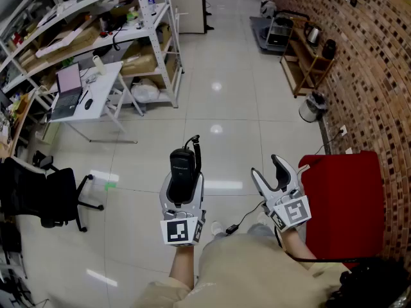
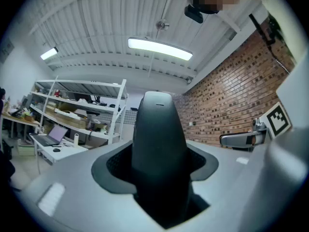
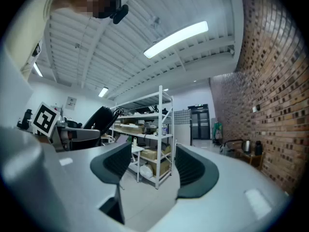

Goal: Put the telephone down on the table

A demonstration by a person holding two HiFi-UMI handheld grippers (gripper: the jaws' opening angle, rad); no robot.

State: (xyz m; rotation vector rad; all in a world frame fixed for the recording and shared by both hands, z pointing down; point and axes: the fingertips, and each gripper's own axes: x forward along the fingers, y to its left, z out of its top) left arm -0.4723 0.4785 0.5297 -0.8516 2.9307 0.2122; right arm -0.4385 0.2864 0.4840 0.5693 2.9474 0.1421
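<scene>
A black telephone handset (image 1: pixel 182 172) with a coiled cord stands upright in my left gripper (image 1: pixel 183 186), whose jaws are shut on it. In the left gripper view the telephone handset (image 2: pixel 159 149) fills the space between the dark pads. My right gripper (image 1: pixel 277 177) is held beside it at the same height, open, with nothing between its pads (image 3: pixel 193 170). From the right gripper view the telephone handset (image 3: pixel 99 117) shows at the left, in the other gripper. Both grippers hover over the tiled floor, far from any table.
A white table (image 1: pixel 90 95) with a laptop (image 1: pixel 67 92) stands at the left, in front of white shelving (image 1: pixel 96 24). A black office chair (image 1: pixel 48 194) is at the far left. A red seat (image 1: pixel 347 201) is close on the right by the brick wall (image 1: pixel 372 56).
</scene>
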